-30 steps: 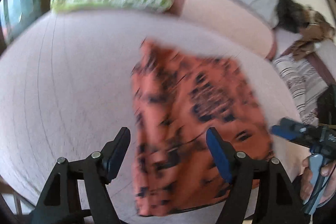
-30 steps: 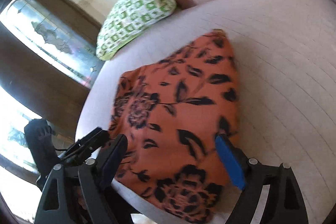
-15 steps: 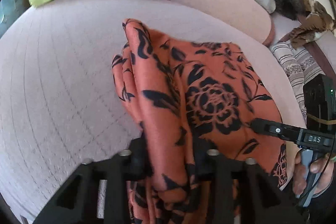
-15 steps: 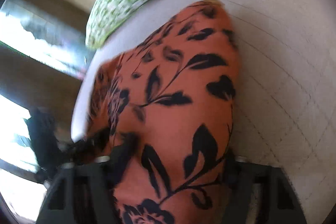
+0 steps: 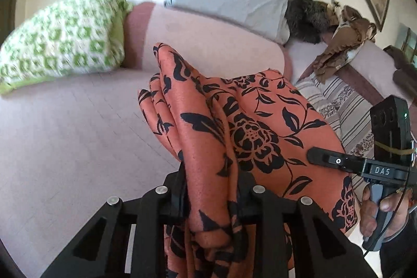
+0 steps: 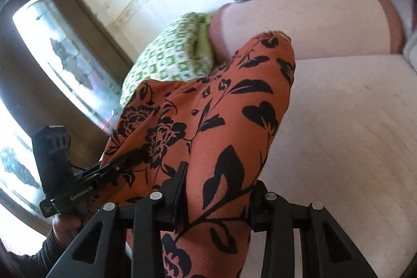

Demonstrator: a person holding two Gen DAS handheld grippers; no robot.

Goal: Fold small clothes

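We had just closed both the left gripper and right gripper on the orange floral cloth and lifted its near edge off the sofa, so we judged the fold begun.

Pink bed, bright window

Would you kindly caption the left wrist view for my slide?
Left gripper clamps bunched orange floral cloth above a pink bed.
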